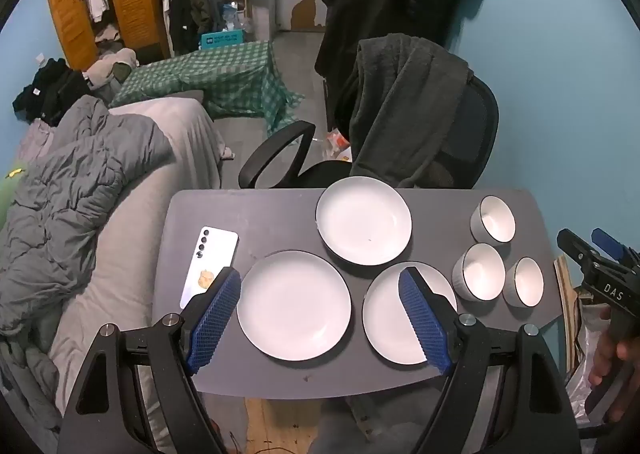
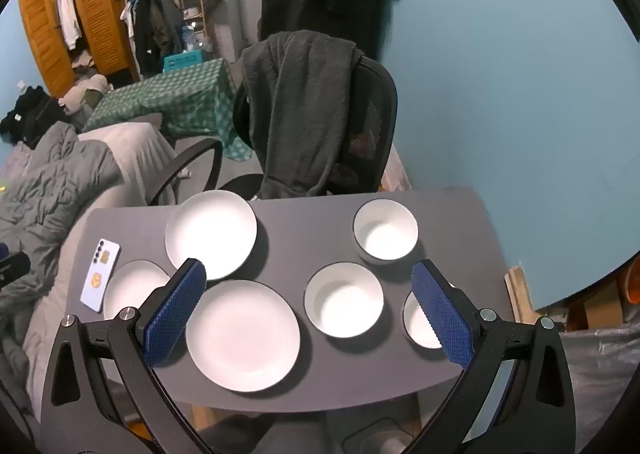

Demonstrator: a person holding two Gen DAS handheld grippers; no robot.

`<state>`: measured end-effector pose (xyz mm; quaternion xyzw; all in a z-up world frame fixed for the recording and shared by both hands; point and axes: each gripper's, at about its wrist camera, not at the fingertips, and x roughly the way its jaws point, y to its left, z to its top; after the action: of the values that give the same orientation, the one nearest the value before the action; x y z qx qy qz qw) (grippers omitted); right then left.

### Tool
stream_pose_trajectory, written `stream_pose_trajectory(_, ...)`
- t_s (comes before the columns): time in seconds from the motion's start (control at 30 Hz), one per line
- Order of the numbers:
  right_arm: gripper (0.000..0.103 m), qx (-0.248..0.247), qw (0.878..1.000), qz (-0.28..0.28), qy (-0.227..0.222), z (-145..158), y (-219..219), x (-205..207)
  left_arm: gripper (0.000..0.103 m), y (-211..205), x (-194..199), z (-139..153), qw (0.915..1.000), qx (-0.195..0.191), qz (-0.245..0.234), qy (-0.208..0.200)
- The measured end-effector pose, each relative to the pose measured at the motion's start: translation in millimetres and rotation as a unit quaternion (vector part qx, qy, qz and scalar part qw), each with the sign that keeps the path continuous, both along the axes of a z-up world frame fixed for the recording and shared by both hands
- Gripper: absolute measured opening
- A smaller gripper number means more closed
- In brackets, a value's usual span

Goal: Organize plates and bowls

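Three white plates lie on the grey table (image 1: 276, 213): one at the back (image 1: 363, 219), one front left (image 1: 294, 304), one front right (image 1: 394, 318) partly behind my finger. Three white bowls (image 1: 493, 219) (image 1: 479, 272) (image 1: 524, 282) stand at the right. My left gripper (image 1: 320, 274) hovers open over the front plates, holding nothing. In the right wrist view my right gripper (image 2: 310, 268) is open and empty above the front plate (image 2: 243, 336) and the middle bowl (image 2: 344, 300). The back bowl (image 2: 386, 230) stands beyond; a third bowl (image 2: 418, 328) is half hidden behind the right finger.
A pale phone (image 1: 210, 266) lies near the table's left edge. An office chair draped with a dark blanket (image 1: 408, 109) stands behind the table. A bed with a grey duvet (image 1: 80, 189) is on the left, a blue wall on the right. A hand (image 1: 612, 354) holds the right gripper.
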<state>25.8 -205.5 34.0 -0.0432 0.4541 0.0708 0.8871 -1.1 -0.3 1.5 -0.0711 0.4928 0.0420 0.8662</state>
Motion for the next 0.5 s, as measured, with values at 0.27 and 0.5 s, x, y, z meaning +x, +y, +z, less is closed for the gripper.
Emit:
stream_pose_trajectory(0.27, 0.100, 0.002, 1.000, -0.002, 0.002, -0.5, 0.4, 0.8, 0.082, -4.4, -6.9, -10.0, 0.9998, 0.015, -0.008, -0.009)
stream_pose_trajectory(0.5, 0.100, -0.003, 1.000, 0.002, 0.003, -4.2, 3.2, -1.0, 0.082, 4.0, 8.4, -1.6, 0.9999, -0.015, 0.003, 0.006)
